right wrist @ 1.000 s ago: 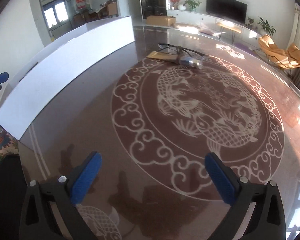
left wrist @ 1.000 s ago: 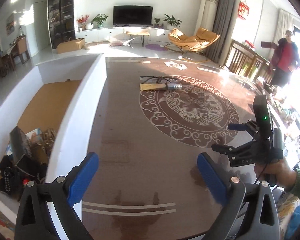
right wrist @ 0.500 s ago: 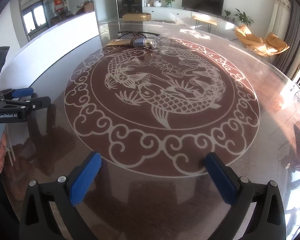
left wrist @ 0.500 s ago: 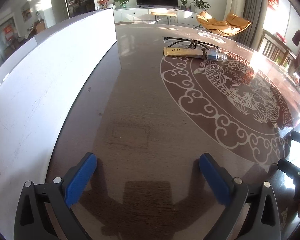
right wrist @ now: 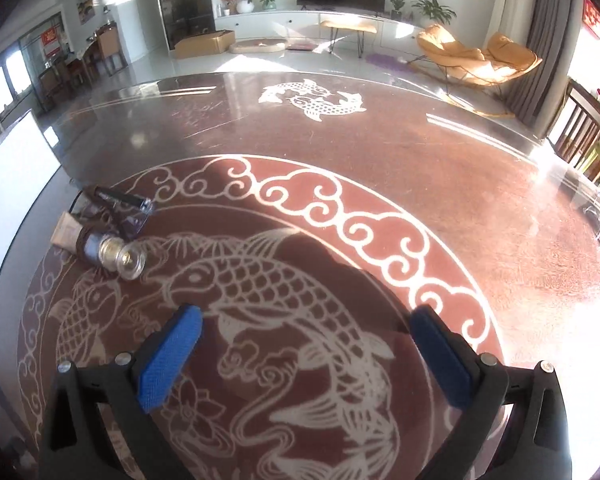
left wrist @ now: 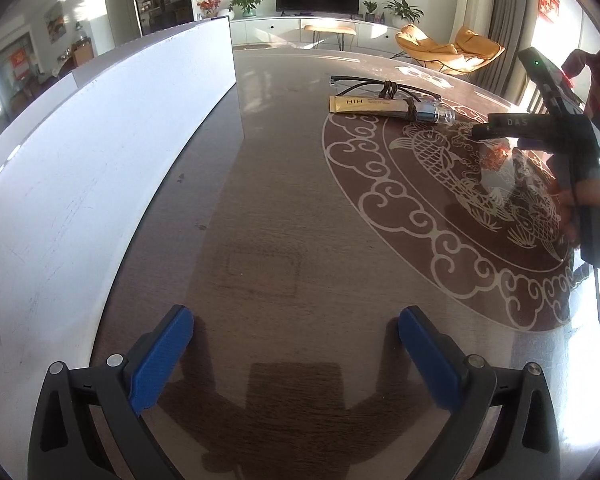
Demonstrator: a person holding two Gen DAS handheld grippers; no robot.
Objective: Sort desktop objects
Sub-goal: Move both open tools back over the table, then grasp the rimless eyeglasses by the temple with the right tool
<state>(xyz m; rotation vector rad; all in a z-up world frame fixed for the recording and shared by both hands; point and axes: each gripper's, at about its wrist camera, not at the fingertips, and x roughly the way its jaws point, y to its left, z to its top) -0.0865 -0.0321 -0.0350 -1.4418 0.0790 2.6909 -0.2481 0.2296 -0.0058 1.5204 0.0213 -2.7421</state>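
A small pile of objects lies on the brown table: a yellow flat packet [left wrist: 358, 105], a small glass bottle with a silver collar [left wrist: 436, 114] and a black cable [left wrist: 380, 86] behind them. In the right wrist view the bottle [right wrist: 114, 254] lies on its side at the left, with the packet [right wrist: 66, 234] and cable [right wrist: 116, 200] behind it. My left gripper [left wrist: 296, 344] is open and empty low over the table, far from the pile. My right gripper [right wrist: 306, 344] is open and empty, right of the bottle; it also shows in the left wrist view [left wrist: 512, 136].
A long white box wall [left wrist: 100, 152] runs along the table's left side. The table top [right wrist: 420, 152] carries a fish pattern [right wrist: 268, 292]. A wooden chair [right wrist: 584, 132] stands at the right edge. Living-room furniture is beyond.
My right gripper has moved forward and turned right, closer to the bottle pile. My left gripper has edged forward slightly; the right gripper now shows at its right. Both stay open.
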